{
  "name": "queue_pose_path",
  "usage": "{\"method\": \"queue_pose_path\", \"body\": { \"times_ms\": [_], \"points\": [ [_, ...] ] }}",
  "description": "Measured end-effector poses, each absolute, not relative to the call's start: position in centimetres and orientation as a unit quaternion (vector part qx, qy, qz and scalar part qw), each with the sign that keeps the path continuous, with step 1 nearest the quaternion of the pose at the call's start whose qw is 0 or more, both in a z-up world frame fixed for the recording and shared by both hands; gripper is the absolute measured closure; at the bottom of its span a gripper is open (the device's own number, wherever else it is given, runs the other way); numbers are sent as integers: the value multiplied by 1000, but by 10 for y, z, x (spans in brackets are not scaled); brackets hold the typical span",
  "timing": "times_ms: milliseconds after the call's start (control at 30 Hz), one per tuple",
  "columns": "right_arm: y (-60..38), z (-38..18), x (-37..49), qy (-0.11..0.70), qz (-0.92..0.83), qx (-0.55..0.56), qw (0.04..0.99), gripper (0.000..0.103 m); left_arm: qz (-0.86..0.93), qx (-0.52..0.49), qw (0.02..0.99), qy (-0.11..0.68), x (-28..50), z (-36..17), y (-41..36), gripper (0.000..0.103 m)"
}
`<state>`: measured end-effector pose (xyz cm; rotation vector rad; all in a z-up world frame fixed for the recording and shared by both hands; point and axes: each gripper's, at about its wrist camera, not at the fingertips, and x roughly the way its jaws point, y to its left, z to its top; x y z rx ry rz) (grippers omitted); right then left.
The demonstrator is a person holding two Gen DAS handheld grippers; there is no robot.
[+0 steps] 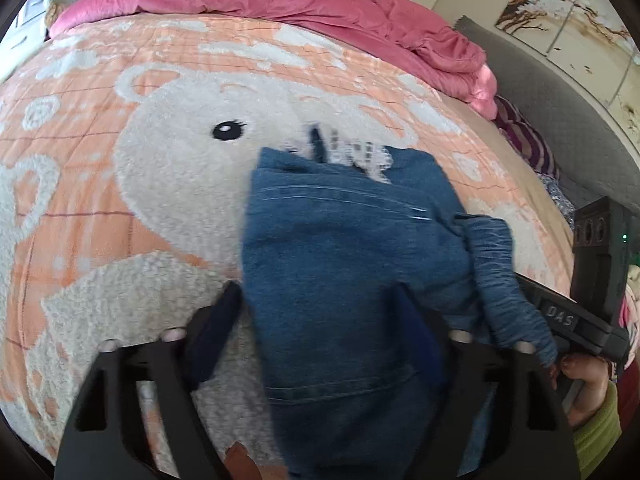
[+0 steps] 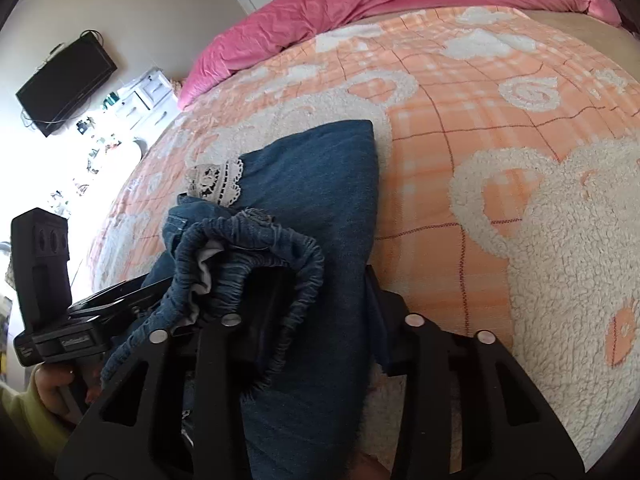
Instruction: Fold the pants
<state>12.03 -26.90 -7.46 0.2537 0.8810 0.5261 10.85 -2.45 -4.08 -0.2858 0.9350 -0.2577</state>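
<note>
Left claw (image 1: 320, 312) at 6 o'clock, jaws half apart, denim pants (image 1: 340, 248) bunched between, grip unclear. Pants on peach blanket (image 1: 80, 160), lace hem toward 12. Right claw (image 2: 312, 300) pinched down on denim by elastic waistband (image 2: 240, 248), likely anchoring edge for fold.

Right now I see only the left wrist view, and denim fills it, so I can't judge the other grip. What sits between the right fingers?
Observer: A folded thickness of the jeans fills the gap of the right gripper.
Operator: Where is the waistband?
Observer: The elastic waistband loops round one of its fingers.
Operator: Is it turned inside out?
Observer: Partly, it seems: white lining shows inside the band.
</note>
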Motion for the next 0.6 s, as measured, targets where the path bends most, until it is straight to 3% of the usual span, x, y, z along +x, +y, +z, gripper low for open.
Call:
{"method": "queue_pose_path", "body": {
  "times_ms": [33, 67, 200, 367, 600],
  "points": [
    [-267, -74, 116, 412, 257, 120, 866, 87, -122, -132, 877, 446, 106, -39, -28, 49],
    [-264, -73, 112, 405, 256, 118, 869, 90, -125, -126, 879, 443, 105, -36, -32, 59],
    [-258, -64, 100, 383, 246, 101, 884, 95, -125, -112, 889, 427, 96, -27, -38, 70],
    [-248, -39, 85, 337, 254, 69, 904, 95, -134, -109, 899, 402, 87, -7, -36, 76],
    [-225, -5, 88, 294, 258, 15, 920, 95, -138, -110, 909, 379, 104, 20, -34, 76]
  ]
}}
